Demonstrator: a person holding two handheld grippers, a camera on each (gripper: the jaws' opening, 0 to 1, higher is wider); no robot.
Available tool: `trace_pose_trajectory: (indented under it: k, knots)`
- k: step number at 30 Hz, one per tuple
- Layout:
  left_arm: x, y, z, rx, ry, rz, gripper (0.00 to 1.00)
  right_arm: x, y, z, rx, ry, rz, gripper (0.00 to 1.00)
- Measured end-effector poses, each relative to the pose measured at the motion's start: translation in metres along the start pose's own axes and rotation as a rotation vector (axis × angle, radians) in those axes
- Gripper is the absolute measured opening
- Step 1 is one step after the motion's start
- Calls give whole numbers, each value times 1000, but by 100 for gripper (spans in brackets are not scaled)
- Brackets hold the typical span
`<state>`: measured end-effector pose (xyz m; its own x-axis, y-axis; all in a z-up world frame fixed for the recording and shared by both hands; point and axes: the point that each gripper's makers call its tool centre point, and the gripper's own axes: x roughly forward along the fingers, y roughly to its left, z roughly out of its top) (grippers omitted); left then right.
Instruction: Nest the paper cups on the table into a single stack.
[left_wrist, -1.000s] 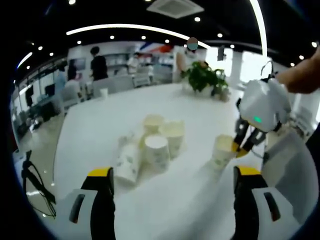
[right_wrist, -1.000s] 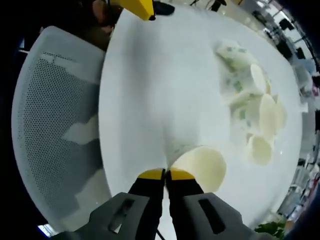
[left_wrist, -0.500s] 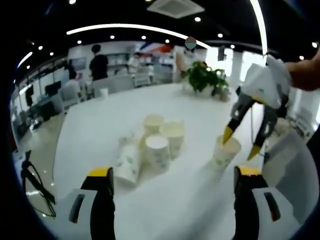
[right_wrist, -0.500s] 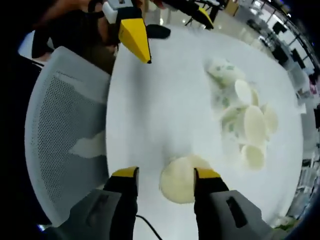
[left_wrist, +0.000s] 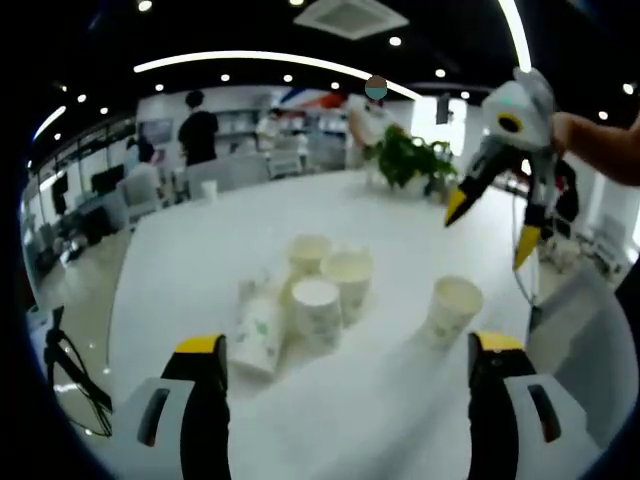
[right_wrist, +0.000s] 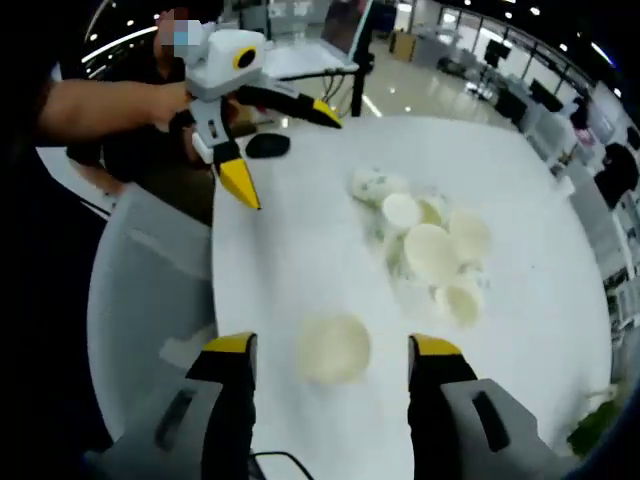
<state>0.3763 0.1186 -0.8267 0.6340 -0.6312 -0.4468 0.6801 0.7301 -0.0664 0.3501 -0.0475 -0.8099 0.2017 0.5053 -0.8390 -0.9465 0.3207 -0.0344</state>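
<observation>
Right gripper (right_wrist: 330, 350) gapes above a lone cup (right_wrist: 334, 349); cup cluster (right_wrist: 425, 245) beyond — left gripper (right_wrist: 285, 145) parted.

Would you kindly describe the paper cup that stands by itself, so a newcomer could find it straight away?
Start from the white table and find the cluster of paper cups near its middle. Off to one side, toward the table edge by the grey mesh chair, stands the lone cup. It is upright, mouth up, and touches no other cup, whereas the rest huddle together.

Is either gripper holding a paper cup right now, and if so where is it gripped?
Nothing is held. Both the right gripper and the left gripper are open, and the lone paper cup stands free.
</observation>
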Motion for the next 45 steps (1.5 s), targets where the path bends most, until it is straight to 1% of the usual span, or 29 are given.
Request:
trace_pose_trajectory:
  k: [2,4,5,7,9,10,12,14,15,16,19,21,23,25,26,31,36,39,42,45]
  knots:
    - [0,-1,2,-1,-4,-1,98,-7,-6,-3,14,-49,-27,62]
    - [0,-1,4,5,-7,-1,98,-12,-15,-8,30,-105,-67,66]
    - [0,-1,5,9,-9,0,98,-15,-19,-11,49,-146,-89,69]
    - [1,-1,6,11,-10,-2,98,-19,-25,-16,82,-188,-119,73]
    - [1,0,6,13,-14,-4,98,-24,-31,-23,93,-236,-156,77]
    - [1,0,7,12,-16,-4,98,-25,-33,-25,93,-244,-166,79]
    - [1,0,7,14,-12,-3,98,-32,-41,-37,117,-281,-212,81]
    - [0,-1,7,14,-12,-4,98,-37,-45,-46,147,-320,-231,85]
    - [0,-1,7,14,-12,-2,98,-38,-47,-48,151,-327,-237,86]
    - [-1,-2,7,13,-13,-1,98,-41,-49,-54,167,-342,-253,88]
    - [-2,-1,6,-1,-18,4,98,-52,-50,-71,201,-378,-274,91]
    - [-4,-3,7,-4,-23,8,98,-59,-52,-78,211,-406,-291,94]
    - [-6,-6,8,-4,-38,8,98,-65,-52,-85,215,-434,-305,96]
    - [-5,-6,5,3,-39,11,98,-69,-50,-89,217,-457,-310,99]
    - [-4,-7,3,0,-34,14,98,-72,-49,-90,211,-478,-319,99]
    - [-7,-10,4,-7,-43,24,98,-74,-43,-100,203,-511,-321,100]
    - [-9,-14,3,-8,-58,31,98,-67,-46,-111,221,-526,-327,100]
    - [-9,-16,0,-6,-50,34,98,-66,-48,-114,228,-541,-338,100]
    - [-10,-18,-1,-11,-50,36,98,-65,-50,-116,252,-554,-333,100]
    - [-10,-20,0,-5,-53,35,98,-63,-50,-118,251,-555,-337,100]
